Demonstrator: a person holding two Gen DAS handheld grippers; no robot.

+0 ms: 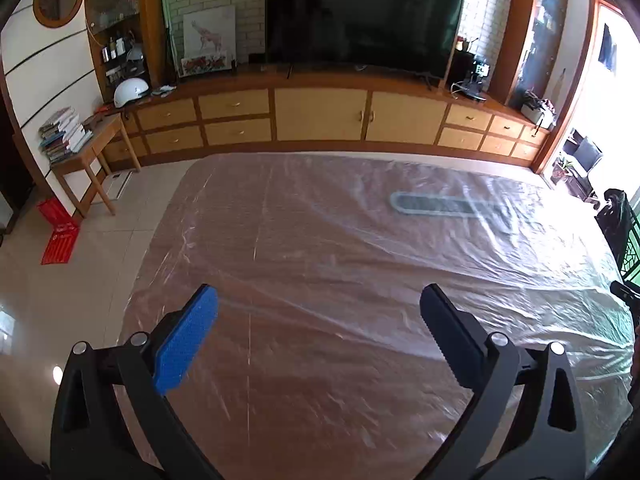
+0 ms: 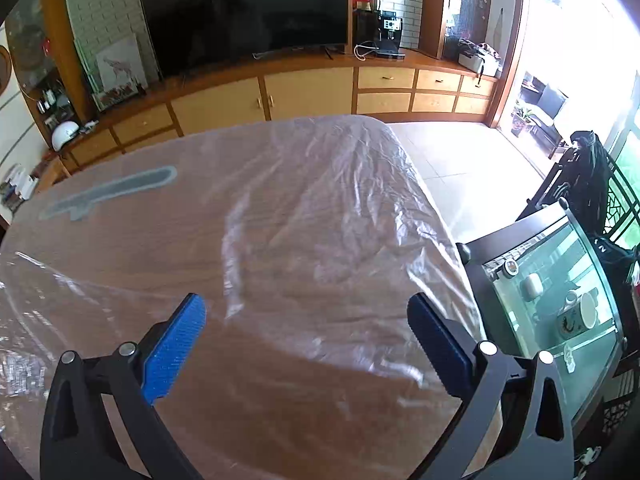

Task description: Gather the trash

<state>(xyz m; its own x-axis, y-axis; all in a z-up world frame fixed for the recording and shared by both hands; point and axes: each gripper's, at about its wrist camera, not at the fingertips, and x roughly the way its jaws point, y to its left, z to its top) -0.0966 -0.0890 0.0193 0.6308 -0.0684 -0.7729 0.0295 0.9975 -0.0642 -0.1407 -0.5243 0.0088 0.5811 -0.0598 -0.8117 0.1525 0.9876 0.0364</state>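
Note:
A clear plastic sheet (image 1: 340,240) covers a large wooden table; it also shows in the right wrist view (image 2: 280,208), wrinkled near the far right corner. No loose trash shows on it. My left gripper (image 1: 318,298) is open and empty above the near part of the table. My right gripper (image 2: 306,306) is open and empty above the table's near right part. A grey elongated reflection (image 1: 432,204) lies on the sheet.
A TV (image 1: 360,16) stands on a long wooden cabinet (image 1: 320,112) behind the table. A small side table with books (image 1: 80,148) and a red item (image 1: 60,236) on the floor are at left. A glass-topped stand (image 2: 560,288) with cups is right of the table.

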